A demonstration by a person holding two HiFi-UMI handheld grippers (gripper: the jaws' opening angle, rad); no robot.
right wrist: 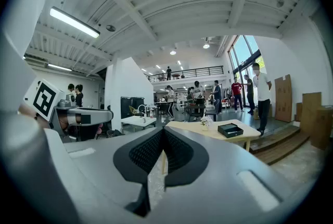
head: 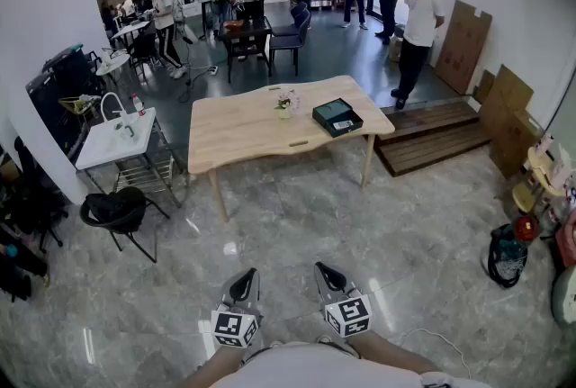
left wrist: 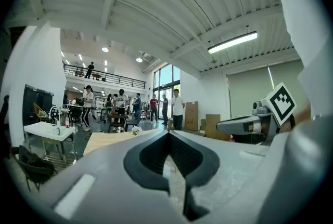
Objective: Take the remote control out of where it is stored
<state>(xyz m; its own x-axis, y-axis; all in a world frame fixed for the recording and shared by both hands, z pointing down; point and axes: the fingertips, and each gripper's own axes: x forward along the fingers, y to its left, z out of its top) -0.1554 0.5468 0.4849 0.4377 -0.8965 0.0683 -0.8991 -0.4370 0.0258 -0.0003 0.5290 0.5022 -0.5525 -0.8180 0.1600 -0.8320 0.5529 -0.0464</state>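
Observation:
A shallow black box (head: 337, 116) lies open on the right end of a light wooden table (head: 243, 130), several steps ahead of me; it also shows far off as the black box (right wrist: 230, 129) in the right gripper view. I cannot make out a remote control. My left gripper (head: 242, 286) and right gripper (head: 329, 277) are held close to my body, side by side, pointing forward over the floor. Both are shut with nothing between the jaws: the left gripper (left wrist: 168, 133) and right gripper (right wrist: 163, 129) have their tips touching.
A small flower vase (head: 286, 104) stands mid-table. A black chair (head: 115, 211) and a white side table (head: 115, 139) stand at the left. A low wooden step (head: 432, 139) and cardboard (head: 463, 40) are at the right. Several people stand beyond.

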